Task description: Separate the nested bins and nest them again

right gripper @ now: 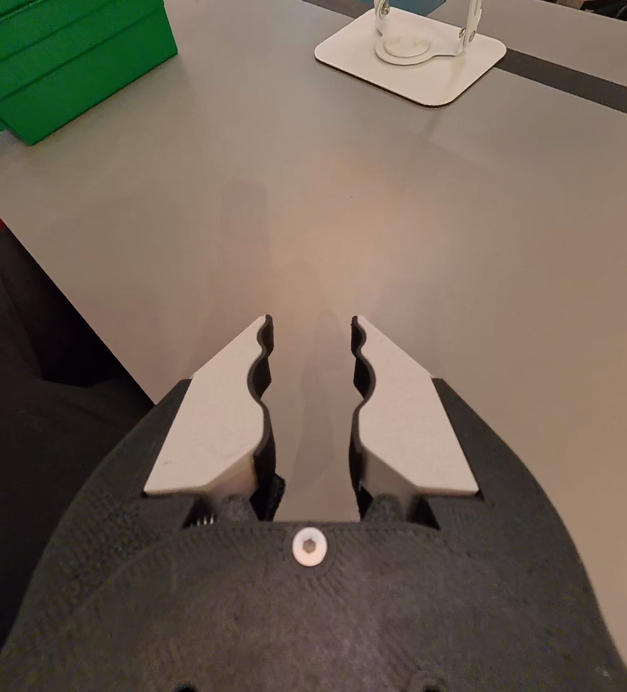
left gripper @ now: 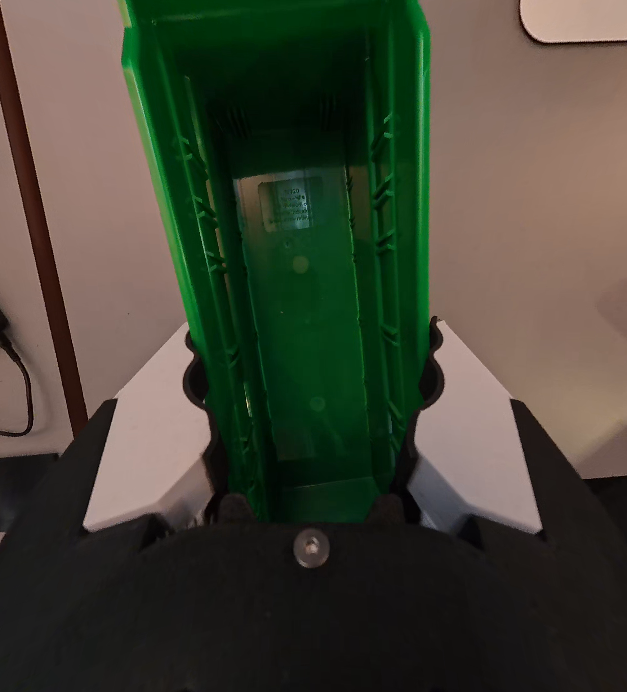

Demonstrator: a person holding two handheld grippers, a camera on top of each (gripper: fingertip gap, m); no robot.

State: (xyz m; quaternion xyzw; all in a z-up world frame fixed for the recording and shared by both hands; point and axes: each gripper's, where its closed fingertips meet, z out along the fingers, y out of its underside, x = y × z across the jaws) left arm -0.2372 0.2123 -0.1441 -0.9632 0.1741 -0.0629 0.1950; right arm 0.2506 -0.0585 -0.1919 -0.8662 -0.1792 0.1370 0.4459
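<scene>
Now keep left gripper (left gripper: 310, 374) clamped on the lifted bin (left gripper: 285, 187) filling frame centre, level it over the nested stack (right gripper: 53, 63) at upper left, and brace that with the empty, narrowly parted right gripper (right gripper: 312, 325).

This looks like an office or a lab workroom: a wide, smooth grey table (right gripper: 454, 243) takes up most of the right wrist view, with a white flat-based stand (right gripper: 413, 56) at 1 o'clock and green plastic storage bins (right gripper: 61, 63) at 11 o'clock (2 or more, nested as far as can be told). Dark carpet-like flooring (right gripper: 23, 374) shows past the table edge at 9 o'clock. In the left wrist view a black cable (left gripper: 16, 374) runs at 9 o'clock beside a brown post (left gripper: 31, 209).
</scene>
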